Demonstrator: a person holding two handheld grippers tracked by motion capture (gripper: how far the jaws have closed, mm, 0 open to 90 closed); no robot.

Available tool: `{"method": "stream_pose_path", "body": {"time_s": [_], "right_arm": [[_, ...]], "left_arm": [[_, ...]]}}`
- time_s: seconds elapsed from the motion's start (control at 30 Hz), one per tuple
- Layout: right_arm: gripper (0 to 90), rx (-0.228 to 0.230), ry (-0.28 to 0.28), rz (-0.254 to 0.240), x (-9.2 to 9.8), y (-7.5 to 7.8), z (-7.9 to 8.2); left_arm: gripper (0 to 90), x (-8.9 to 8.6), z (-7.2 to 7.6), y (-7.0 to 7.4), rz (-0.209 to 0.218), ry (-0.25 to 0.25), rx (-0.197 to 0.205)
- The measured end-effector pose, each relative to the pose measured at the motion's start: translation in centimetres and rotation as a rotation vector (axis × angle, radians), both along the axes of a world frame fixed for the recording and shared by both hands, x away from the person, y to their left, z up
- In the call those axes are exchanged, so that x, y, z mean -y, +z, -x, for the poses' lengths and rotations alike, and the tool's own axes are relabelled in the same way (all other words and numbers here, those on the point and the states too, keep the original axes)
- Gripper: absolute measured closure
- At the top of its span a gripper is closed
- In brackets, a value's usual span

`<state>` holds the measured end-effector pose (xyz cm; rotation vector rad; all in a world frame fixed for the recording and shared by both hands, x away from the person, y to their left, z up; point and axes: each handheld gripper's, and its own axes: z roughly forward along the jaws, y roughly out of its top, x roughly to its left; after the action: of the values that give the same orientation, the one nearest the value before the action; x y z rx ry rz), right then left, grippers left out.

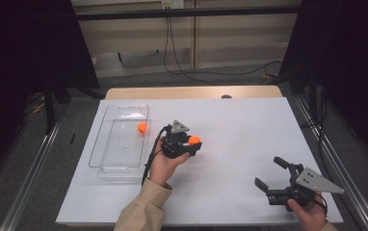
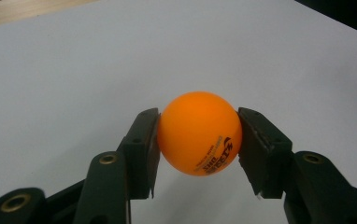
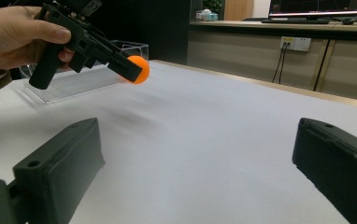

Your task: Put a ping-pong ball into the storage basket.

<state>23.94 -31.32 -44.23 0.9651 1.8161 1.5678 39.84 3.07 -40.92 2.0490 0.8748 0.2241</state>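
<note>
The left gripper clamped its fingers on a small orange plastic ball above the white desk; the right gripper held its fingers wide apart, empty.

Both grippers are black, with brass-ringed screw holes. Each carries a grey three-cornered plate and a black cable. The left sleeve is tan.

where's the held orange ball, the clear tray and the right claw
held orange ball (image 2: 199, 133), left gripper view, middle of its front face between the jaws
clear tray (image 1: 98, 144), high view, its left wall
right claw (image 1: 269, 173), high view, the gap midway between its open fingertips
</note>
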Motion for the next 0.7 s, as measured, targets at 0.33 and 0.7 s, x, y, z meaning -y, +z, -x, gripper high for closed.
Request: {"method": "stream_pose_path", "body": {"time_s": [0.33,0.7], "right_arm": [[1.4,0.000,0.001,0.002,0.0,0.0,0.0],[1.4,0.001,0.002,0.001,-0.1,0.0,0.0]], "left_arm": [[50.8,-0.8,-0.1,0.4,0.018,0.023,0.000],[50.8,-1.6,-0.3,0.6,0.022,0.050,0.002]]}}
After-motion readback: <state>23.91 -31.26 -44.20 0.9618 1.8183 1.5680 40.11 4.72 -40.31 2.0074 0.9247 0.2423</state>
